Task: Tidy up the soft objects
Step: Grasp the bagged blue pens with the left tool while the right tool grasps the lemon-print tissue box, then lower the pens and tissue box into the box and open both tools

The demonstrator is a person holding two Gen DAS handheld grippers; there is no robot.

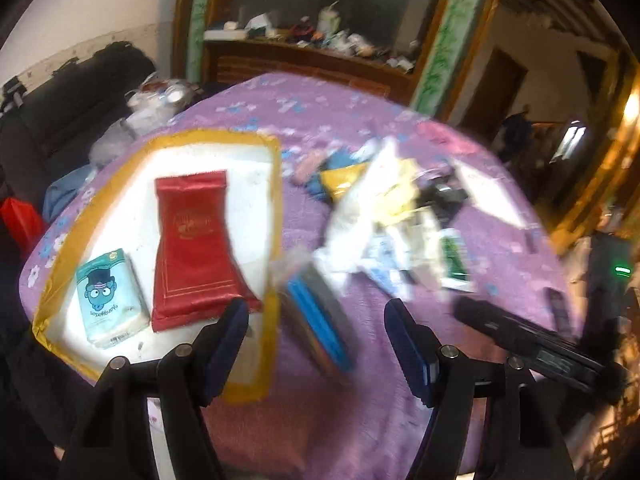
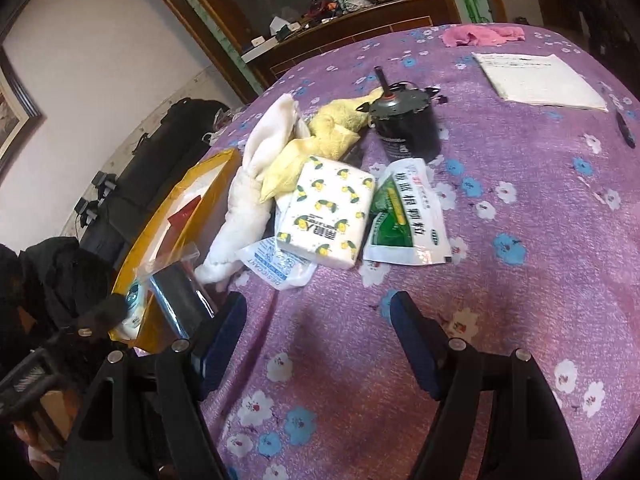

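Observation:
A white tray with a yellow rim [image 1: 276, 216] holds a red pouch [image 1: 192, 244] and a blue cartoon tissue pack [image 1: 108, 300]. My left gripper [image 1: 316, 344] is open and empty, above the tray's right edge and a blue packet in clear wrap [image 1: 320, 320]. The right gripper shows at the right of this view [image 1: 532, 344]. In the right wrist view my right gripper [image 2: 318, 340] is open and empty over the purple cloth, in front of a lemon-print tissue pack [image 2: 324, 212], a white towel [image 2: 248, 200], a yellow cloth [image 2: 324, 132] and a green-and-white sachet [image 2: 408, 216].
A black motor [image 2: 404, 124] stands behind the pile. A desiccant bag [image 2: 276, 268], a pink cloth [image 2: 480, 36], a white paper pad [image 2: 540, 80] and a pen [image 2: 626, 128] lie on the purple flowered tablecloth [image 2: 540, 240]. A cluttered wooden cabinet [image 1: 304, 44] stands beyond the table.

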